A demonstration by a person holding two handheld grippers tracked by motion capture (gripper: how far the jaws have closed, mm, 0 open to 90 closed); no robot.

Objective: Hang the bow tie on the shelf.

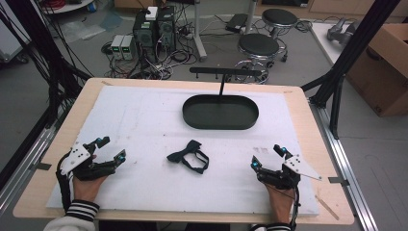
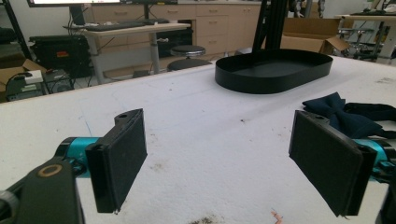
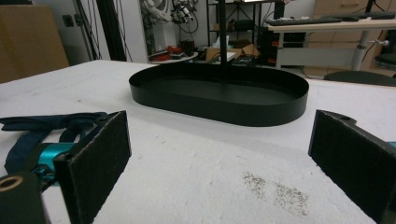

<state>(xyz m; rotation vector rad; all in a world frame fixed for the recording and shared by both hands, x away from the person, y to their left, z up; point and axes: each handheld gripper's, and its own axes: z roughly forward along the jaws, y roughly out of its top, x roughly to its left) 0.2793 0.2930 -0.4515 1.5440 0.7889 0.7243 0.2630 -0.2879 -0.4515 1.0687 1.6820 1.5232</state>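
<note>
Resting both grippers, left (image 1: pixel 111 148) and right (image 1: pixel 267 156), jaws wide, empty | I'm judging: approaching bow tie (image 1: pixel 188 156) low, pinching its knot.

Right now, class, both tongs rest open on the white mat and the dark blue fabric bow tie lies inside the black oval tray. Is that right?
Not quite. The high view shows the dark blue fabric bow tie on the white mat, in front of the black oval tray. Both tongs, left and right, are open.

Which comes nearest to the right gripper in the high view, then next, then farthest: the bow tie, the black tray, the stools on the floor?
From the right gripper:
1. Bow tie, on the mat toward the table's middle.
2. Black tray, farther up the table, near its far edge.
3. Stools, on the floor beyond the table.
</note>
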